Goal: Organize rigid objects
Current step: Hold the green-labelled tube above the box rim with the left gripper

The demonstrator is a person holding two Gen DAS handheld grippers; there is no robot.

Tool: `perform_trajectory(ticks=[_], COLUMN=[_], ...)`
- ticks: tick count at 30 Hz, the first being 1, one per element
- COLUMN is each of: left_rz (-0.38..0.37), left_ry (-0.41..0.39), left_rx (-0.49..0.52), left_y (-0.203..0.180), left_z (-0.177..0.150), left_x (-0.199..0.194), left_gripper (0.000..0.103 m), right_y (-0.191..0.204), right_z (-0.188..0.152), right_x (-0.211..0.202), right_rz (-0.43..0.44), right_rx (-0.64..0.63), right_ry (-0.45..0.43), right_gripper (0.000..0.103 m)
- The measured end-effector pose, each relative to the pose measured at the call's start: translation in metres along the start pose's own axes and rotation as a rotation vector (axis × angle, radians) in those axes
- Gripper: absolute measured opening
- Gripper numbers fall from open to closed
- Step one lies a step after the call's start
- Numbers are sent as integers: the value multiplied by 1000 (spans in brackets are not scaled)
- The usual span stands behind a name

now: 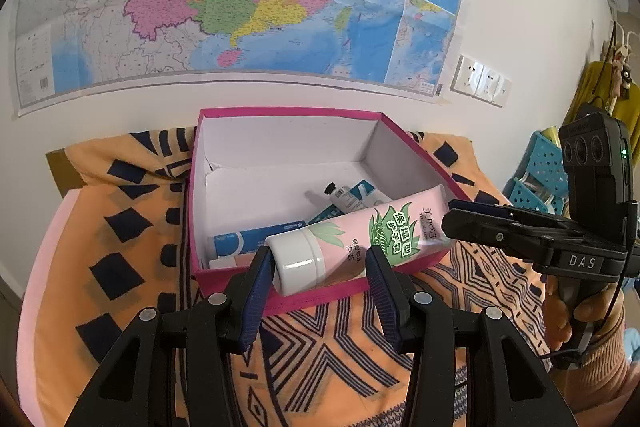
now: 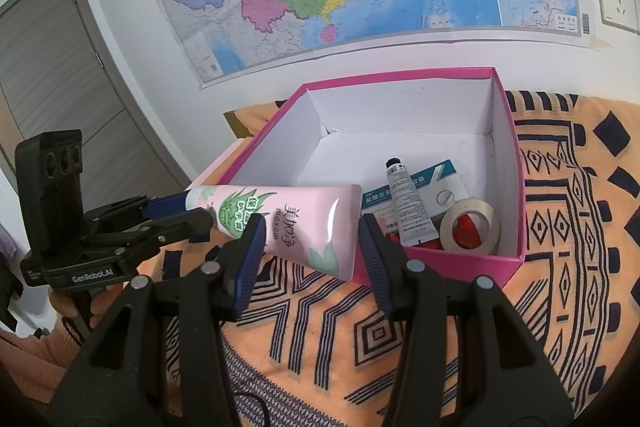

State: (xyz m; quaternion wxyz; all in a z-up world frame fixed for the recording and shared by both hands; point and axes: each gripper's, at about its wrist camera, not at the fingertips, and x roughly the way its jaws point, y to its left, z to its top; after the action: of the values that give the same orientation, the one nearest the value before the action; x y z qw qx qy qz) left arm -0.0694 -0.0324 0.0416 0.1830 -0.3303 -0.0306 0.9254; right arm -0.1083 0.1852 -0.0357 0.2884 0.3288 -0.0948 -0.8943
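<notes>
Over box front rim, pink tube (image 1: 352,235) lies crosswise, cap twd left gripper (image 1: 320,259).

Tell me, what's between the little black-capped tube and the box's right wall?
A roll of tape lies there, beside the small tube and near the pink box's wall, seen in the right wrist view.

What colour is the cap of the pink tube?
White cap, glossy; it shows best in the left wrist view.
</notes>
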Motion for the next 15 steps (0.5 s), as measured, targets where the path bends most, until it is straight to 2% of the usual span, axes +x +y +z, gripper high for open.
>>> perform_trajectory(ticks=[15], left_rz=[19], left_ry=[1], left_rx=[0], left_y=[3], left_z=[4], left_x=[5], left_gripper=[47], right_y=[-1], right_z=[0], right_x=[4], right_rz=[-1], right_rx=[4], right_ry=[1], right_gripper=[51])
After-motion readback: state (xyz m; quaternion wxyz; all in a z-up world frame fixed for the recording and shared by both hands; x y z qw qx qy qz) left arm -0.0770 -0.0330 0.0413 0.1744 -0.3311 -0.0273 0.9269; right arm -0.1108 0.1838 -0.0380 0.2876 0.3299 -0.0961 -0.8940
